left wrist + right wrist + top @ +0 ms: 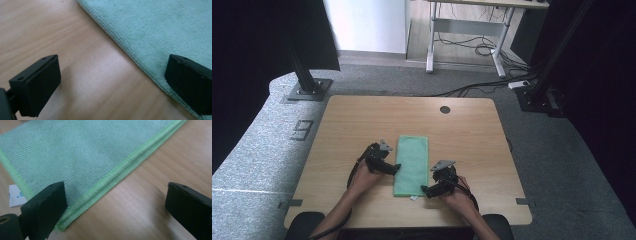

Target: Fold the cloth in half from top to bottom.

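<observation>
**Two open grippers flank a folded green cloth**

A folded green cloth (412, 165) lies on the desk (462, 130), near its middle, long side running near to far. The left hand-held gripper (396, 169) sits at the cloth's left edge, jaws wide, one over wood and one over the cloth. The right hand-held gripper (426, 190) is at the near right corner, jaws wide, straddling the stitched edge. A small white tag (17, 195) pokes out from the near edge.

One green cloth (412, 165), one white tag (17, 195), one wooden table (472, 135), two tools: left tool (396, 169), right tool (426, 190)
</observation>
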Demonstrator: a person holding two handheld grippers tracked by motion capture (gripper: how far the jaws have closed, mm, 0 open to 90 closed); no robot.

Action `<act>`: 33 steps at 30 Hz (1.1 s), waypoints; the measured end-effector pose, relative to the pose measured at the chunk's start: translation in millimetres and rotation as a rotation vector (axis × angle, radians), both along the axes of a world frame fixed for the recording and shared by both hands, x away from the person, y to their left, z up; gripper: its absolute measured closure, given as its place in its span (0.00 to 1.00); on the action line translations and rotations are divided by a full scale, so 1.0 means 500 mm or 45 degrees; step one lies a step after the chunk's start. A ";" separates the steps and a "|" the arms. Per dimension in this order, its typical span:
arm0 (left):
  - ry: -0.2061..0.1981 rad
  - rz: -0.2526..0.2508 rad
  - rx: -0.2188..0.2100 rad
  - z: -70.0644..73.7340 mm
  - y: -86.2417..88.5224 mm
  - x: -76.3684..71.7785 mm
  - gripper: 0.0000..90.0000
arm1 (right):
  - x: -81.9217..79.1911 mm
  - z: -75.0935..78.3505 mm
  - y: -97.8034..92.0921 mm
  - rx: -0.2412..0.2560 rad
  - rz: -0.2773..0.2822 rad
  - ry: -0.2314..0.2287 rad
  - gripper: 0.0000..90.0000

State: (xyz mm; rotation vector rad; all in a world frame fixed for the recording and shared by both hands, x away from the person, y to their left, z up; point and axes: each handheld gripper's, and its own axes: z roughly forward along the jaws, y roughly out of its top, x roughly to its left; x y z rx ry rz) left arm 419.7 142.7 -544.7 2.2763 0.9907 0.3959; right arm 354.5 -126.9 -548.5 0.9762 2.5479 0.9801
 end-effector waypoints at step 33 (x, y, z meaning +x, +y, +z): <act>0.016 0.016 -0.065 -0.009 0.010 -0.007 0.00 | 0.285 0.066 0.039 0.055 -0.142 -0.010 0.44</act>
